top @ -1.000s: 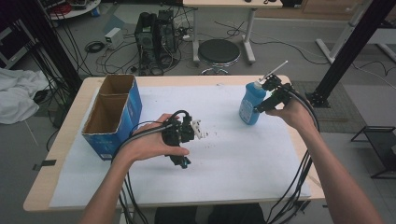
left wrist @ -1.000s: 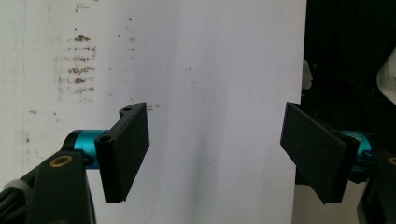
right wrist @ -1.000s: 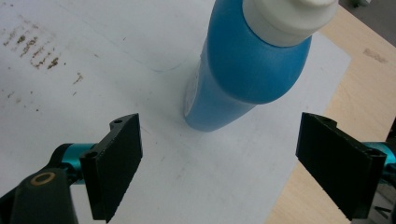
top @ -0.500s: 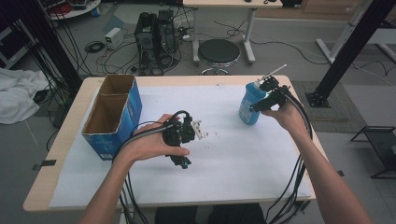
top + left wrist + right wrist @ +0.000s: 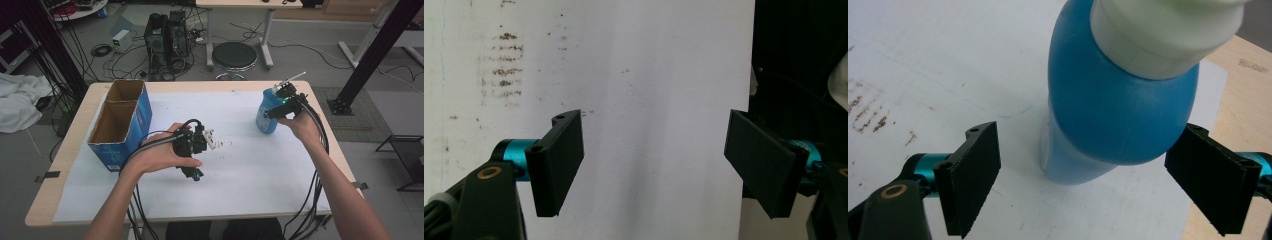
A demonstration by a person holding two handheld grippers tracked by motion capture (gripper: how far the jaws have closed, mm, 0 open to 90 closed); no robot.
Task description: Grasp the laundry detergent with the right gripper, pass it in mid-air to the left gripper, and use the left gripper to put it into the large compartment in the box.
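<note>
A blue plastic bottle [image 5: 265, 125] with a white cap stands upright on the white sheet at the table's right side. My right gripper [image 5: 275, 110] hovers at its top. In the right gripper view the bottle [image 5: 1118, 100] bulges between the open jaws of the right gripper [image 5: 1083, 170]. The left jaw is clear of it and the right jaw is very close to its side. My left gripper [image 5: 193, 173] is held near the table's middle, pointing down at the paper. In the left gripper view the left gripper [image 5: 654, 165] stands open over bare paper with nothing between its jaws.
An open blue cardboard box [image 5: 120, 125] with two compartments stands at the table's left. A white paper sheet [image 5: 250, 170] covers most of the tabletop, with brown specks [image 5: 227, 145] near the middle. Cables trail off the front edge. A round stool [image 5: 234, 55] stands behind the table.
The right gripper has edged slightly toward the bottle. The left hand and its gripper have kept still.
</note>
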